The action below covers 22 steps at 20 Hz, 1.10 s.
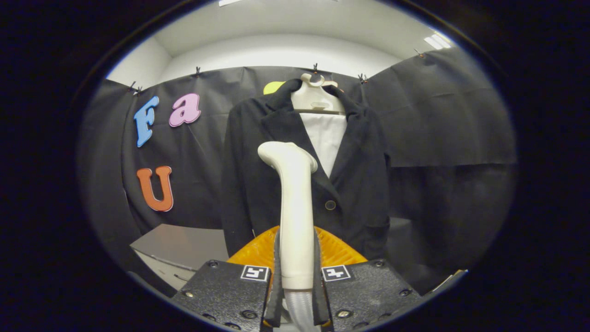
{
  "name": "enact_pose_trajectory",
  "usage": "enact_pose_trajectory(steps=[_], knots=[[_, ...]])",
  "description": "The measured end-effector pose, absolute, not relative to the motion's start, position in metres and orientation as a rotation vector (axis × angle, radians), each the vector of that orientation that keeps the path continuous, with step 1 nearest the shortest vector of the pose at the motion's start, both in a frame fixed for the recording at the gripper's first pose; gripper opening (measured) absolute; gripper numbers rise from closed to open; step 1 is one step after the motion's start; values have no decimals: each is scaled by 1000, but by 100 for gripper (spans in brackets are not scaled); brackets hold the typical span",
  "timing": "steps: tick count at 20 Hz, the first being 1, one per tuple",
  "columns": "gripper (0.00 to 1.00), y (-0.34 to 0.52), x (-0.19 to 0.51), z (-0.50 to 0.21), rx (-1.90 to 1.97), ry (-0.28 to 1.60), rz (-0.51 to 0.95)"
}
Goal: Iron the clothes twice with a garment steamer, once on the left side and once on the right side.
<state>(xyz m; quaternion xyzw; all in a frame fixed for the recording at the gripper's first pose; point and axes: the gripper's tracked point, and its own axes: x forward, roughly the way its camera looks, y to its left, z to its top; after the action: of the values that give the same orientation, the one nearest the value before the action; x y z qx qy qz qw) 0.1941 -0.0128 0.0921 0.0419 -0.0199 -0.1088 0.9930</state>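
The gripper [296, 272] had both fingers squeezed tight on the handle of the garment steamer [294, 203], which stood straight up between them. The steamer's head pointed at the dark jacket [359, 184] hanging on a hanger [315, 99] against the booth's wall, just beyond the fingers. To do this well, I'd say keep the head close to the cloth and slide it slowly down one side, not jerking.
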Motion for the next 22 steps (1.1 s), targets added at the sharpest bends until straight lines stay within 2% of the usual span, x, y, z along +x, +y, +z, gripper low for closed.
enact_pose_trajectory(steps=[22], knots=[[29, -16, 171, -13, 62, 134, -221]])
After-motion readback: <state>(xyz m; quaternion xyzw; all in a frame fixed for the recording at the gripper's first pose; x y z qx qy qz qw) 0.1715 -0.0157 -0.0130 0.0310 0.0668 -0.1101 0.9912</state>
